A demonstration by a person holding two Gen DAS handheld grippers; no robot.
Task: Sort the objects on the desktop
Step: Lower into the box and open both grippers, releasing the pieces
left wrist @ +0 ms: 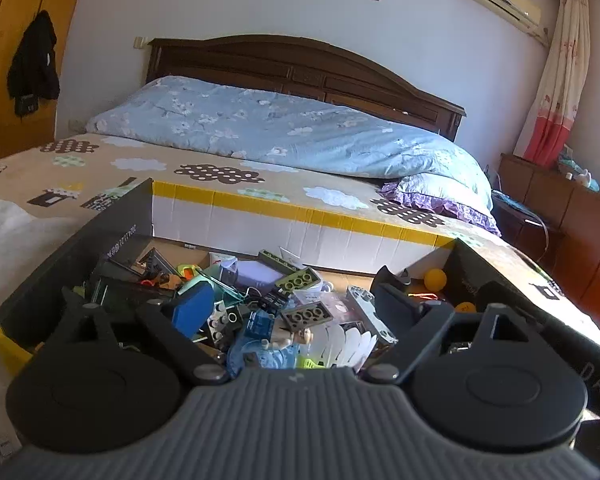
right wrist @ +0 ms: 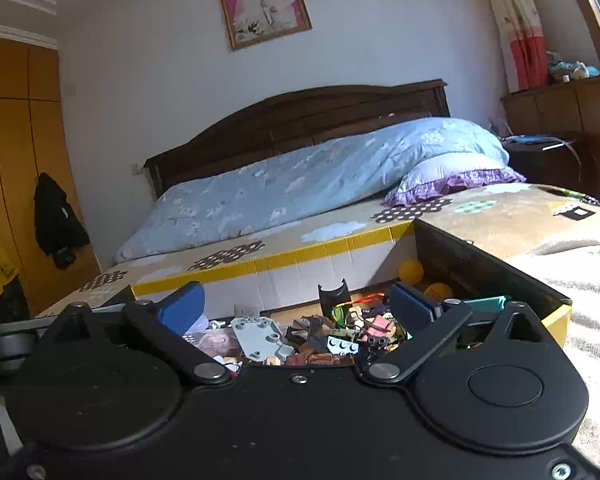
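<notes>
An open cardboard box lies on the bed, full of small mixed items. Among them are a grey studded brick, a green brick, white shuttlecock feathers and an orange ball. My left gripper hangs open over the pile, its blue pads wide apart with nothing pressed between them. In the right wrist view the box holds a flat grey plate, a small blue brick and two orange balls. My right gripper is open above that heap and holds nothing.
A blue flowered quilt and a purple-frilled pillow lie behind the box, against a dark headboard. A white fleecy blanket lies to the box's right. A wooden wardrobe stands left, dark cabinets right.
</notes>
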